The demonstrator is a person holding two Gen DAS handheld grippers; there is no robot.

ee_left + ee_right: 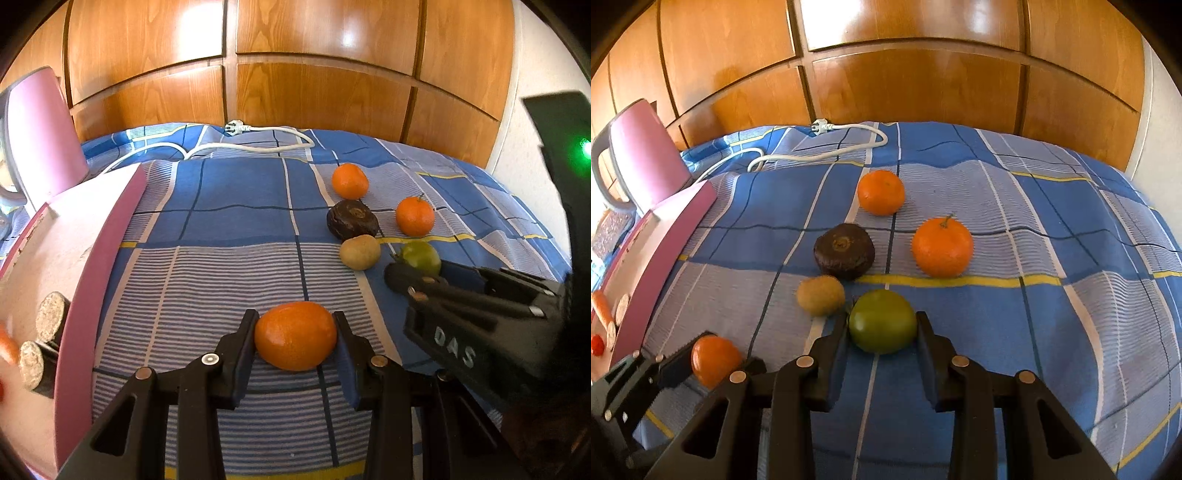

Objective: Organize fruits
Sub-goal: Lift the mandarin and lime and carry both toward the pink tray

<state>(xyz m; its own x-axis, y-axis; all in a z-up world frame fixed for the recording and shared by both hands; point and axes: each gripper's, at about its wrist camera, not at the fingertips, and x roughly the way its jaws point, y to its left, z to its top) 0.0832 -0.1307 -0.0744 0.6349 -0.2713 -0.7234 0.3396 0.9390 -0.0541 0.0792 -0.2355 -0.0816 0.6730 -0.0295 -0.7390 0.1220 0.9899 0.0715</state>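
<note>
My left gripper [295, 332] is shut on an orange [295, 335] that rests on the blue checked bedspread [229, 206]; the orange also shows in the right wrist view [714, 361]. My right gripper [882, 328] is shut on a green fruit [882, 320], low on the cloth; this fruit also shows in the left wrist view [421, 255]. Beyond lie a kiwi [820, 295], a dark brown fruit [844, 251] and two more oranges [942, 246] [881, 192].
A pink and white tray [74, 280] lies at the left with round slices [51, 315] and a carrot [602, 306] on it. A pink jug [646, 155] stands behind it. A white power cord [827, 147] lies at the back, before the wooden headboard [295, 55].
</note>
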